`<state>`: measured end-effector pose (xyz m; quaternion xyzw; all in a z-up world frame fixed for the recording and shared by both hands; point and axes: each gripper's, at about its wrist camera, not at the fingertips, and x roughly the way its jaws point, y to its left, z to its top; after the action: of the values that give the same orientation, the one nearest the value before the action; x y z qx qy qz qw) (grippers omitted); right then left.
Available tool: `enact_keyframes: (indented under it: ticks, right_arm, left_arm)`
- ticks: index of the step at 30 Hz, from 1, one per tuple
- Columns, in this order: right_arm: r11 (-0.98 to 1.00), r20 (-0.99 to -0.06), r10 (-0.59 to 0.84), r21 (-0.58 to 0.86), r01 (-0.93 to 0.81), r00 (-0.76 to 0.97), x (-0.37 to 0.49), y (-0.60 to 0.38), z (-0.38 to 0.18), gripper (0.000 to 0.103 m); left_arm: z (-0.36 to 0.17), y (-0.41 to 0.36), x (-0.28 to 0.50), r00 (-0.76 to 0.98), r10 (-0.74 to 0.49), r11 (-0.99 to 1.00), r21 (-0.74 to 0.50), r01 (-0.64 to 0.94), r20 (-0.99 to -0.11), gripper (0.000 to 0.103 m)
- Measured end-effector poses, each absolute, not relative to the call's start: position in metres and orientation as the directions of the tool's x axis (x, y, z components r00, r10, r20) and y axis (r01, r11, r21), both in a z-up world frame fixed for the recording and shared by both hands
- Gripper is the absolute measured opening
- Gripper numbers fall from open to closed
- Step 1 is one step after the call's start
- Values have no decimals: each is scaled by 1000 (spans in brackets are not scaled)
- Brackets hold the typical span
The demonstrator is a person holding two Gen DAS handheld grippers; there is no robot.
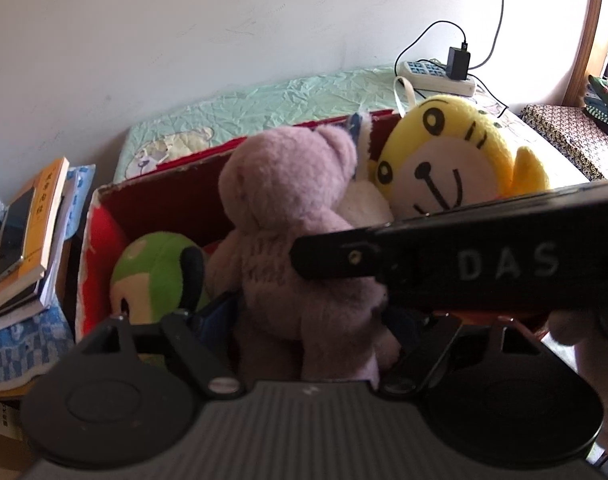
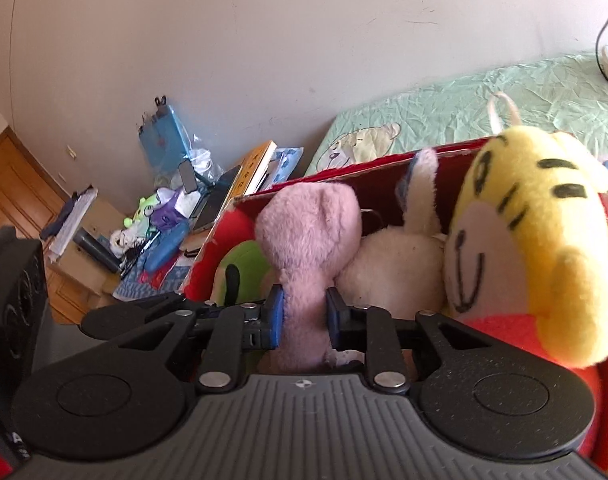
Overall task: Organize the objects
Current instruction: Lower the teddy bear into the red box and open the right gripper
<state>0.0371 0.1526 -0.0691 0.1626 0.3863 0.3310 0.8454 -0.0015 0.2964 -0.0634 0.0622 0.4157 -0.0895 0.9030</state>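
Green-sheeted bed (image 2: pixel 484 92) behind, carrying red cardboard box (image 2: pixel 368 164). Inside box: yellow tiger plush (image 2: pixel 536 248) at right, pink bear plush (image 2: pixel 316 232) upright mid-box, white plush (image 2: pixel 396 268) between, green plush (image 1: pixel 155 276) at left. Right tongs (image 2: pixel 302 316) clenched on pink bear's body. Left tongs (image 1: pixel 304 332) flanking bear; grip impossible to tell.

Four plush toys in one red box (image 2: pixel 384 164): pink bear (image 2: pixel 312 232), yellow tiger (image 2: pixel 536 248), white rabbit (image 2: pixel 396 268), green toy (image 1: pixel 155 272).
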Motion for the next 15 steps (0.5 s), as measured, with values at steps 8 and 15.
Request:
enact_keyframes:
  ticks: [8, 15]
  right_arm:
    - [731, -545, 681, 543, -414, 488, 38, 146, -69, 27]
    - [770, -553, 637, 492, -407, 536, 25, 144, -58, 28]
  left_arm:
    - [-62, 298, 0, 629, -82, 983, 41, 178, -773, 84]
    - [-59, 290, -3, 626, -38, 985, 75, 153, -779, 88]
